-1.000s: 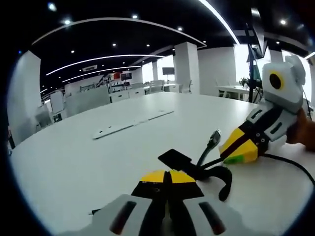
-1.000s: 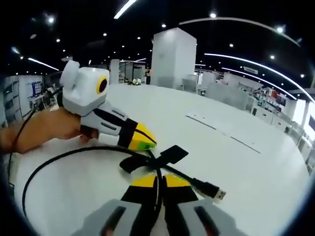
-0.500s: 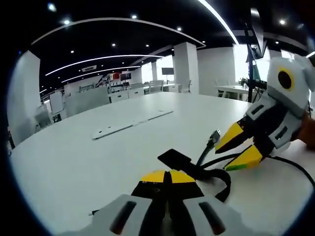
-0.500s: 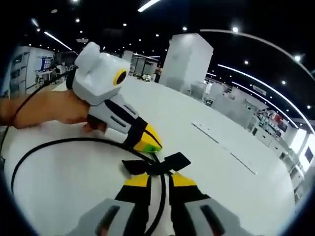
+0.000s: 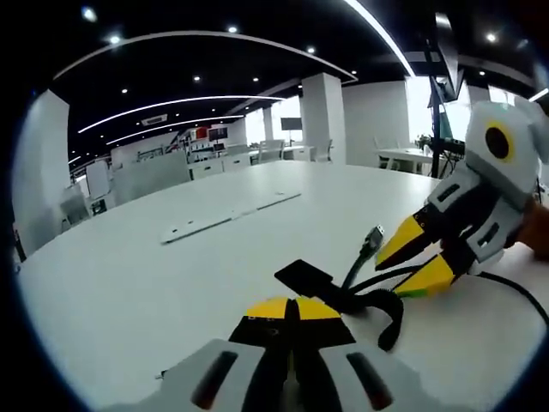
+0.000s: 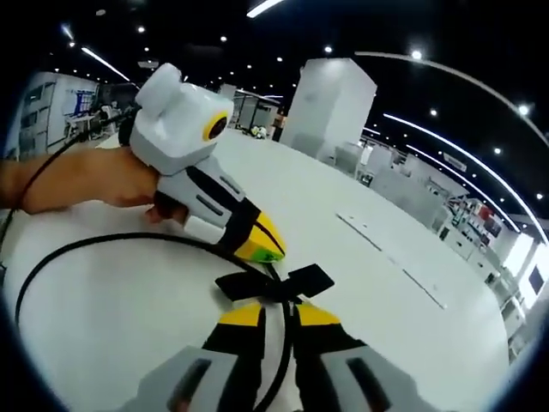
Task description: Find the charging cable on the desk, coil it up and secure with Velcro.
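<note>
Left gripper view: left gripper (image 5: pixel 293 307) sits low at the near edge, its yellow-tipped jaws pressed together w/ no gap; whether they pinch the cable can't be told. Just beyond the tips lies the black Velcro strap (image 5: pixel 305 277), flat on the white desk (image 5: pixel 129 283). Black charging cable (image 5: pixel 377 300) curls right of the tips, its USB plug (image 5: pixel 374 238) raised toward the far side. Right gripper (image 5: pixel 413 262) comes in from the right, jaws parted, tips astride the cable near the plug end.

Right gripper view: right gripper (image 6: pixel 276 314) has its jaws apart w/ a clear gap, and the cable runs through that gap untouched by either side, as far as can be seen. Velcro strap (image 6: pixel 274 283) lies across the cable just past the tips. Left gripper (image 6: pixel 257 245) reaches in from the left, jaws shut, tips down at the cable by the strap, held by a hand (image 6: pixel 94 176). Cable sweeps in a wide loop to the near left on the desk (image 6: pixel 369 275).
</note>
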A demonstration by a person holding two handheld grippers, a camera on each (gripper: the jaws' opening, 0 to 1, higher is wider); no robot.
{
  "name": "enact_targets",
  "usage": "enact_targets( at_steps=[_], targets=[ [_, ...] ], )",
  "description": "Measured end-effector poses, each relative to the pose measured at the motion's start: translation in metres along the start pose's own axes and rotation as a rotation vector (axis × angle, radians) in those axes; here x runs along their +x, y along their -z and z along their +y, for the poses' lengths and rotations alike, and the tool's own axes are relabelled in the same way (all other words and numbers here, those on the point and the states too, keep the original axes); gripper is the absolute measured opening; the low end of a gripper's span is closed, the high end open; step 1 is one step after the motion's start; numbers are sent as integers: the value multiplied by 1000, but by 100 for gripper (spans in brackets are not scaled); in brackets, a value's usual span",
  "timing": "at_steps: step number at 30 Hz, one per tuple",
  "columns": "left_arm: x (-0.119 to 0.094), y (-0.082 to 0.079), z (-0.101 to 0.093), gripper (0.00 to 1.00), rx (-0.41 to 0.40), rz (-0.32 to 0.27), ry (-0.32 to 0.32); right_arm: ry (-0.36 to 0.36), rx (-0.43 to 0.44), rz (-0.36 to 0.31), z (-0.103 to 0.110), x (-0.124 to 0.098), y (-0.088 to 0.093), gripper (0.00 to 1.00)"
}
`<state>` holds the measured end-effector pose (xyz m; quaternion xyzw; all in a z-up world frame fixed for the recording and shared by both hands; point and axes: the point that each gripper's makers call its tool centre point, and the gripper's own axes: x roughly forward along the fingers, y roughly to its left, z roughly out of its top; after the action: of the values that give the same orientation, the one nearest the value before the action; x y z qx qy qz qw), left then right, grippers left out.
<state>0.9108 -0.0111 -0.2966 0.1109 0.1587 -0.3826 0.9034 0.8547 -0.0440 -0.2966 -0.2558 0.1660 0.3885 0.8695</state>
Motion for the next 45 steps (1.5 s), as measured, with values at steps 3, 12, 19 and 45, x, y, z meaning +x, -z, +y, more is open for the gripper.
enact_targets(
  at_steps=[3,12,19,45],
  targets=[
    [0,0,0,1,1,-1,1,-4,-14,-2,3,2,-2,13],
    [1,0,1,1,5,-1,2,-22,-67,-41,11,4,-14,13],
    [0,-1,-1,1,2,0,1,-19,-67,-72,11,4,-24,13],
    [0,0,-2,1,3,1,1,3,-56,-126,2,2,-48,3]
  ],
)
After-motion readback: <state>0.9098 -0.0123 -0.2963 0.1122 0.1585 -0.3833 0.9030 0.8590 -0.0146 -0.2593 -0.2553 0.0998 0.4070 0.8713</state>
